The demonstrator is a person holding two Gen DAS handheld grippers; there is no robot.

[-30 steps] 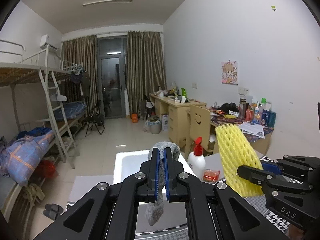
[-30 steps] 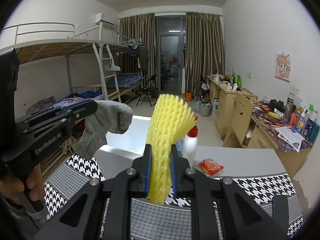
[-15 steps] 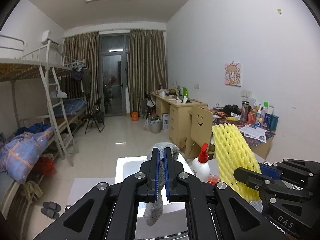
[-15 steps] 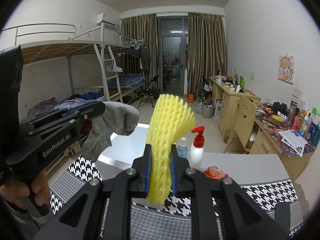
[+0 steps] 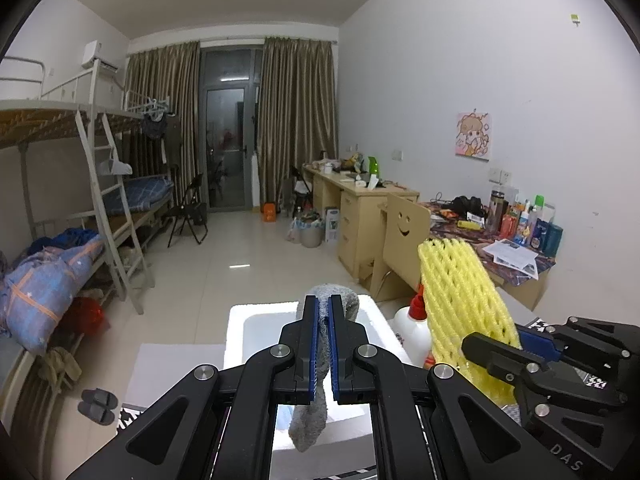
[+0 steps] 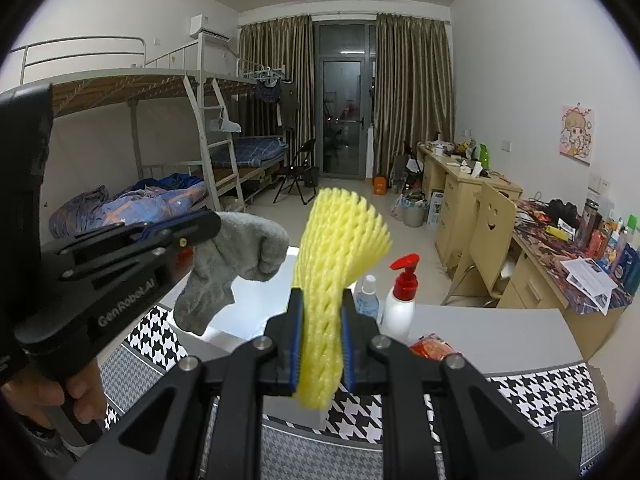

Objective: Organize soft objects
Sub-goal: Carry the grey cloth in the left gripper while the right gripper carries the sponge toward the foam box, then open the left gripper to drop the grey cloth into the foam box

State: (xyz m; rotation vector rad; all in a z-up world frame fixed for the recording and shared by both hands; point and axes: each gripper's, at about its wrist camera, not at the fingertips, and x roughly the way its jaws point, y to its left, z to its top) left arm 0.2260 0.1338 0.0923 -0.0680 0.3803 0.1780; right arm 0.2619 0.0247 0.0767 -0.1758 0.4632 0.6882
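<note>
Grey sock (image 5: 320,360) hanging pinched between the pressed-together blue pads of the left gripper (image 5: 323,312), dangling in the air just above the open white foam box (image 5: 256,332). Yellow foam fruit net (image 6: 332,280) standing upright, clamped in the closed right gripper (image 6: 320,320), to the right of the white foam box and in front of a white pump bottle (image 6: 400,304) with a red top. Both being held above a houndstooth-patterned cloth (image 6: 532,396) lying beside that box.
</note>
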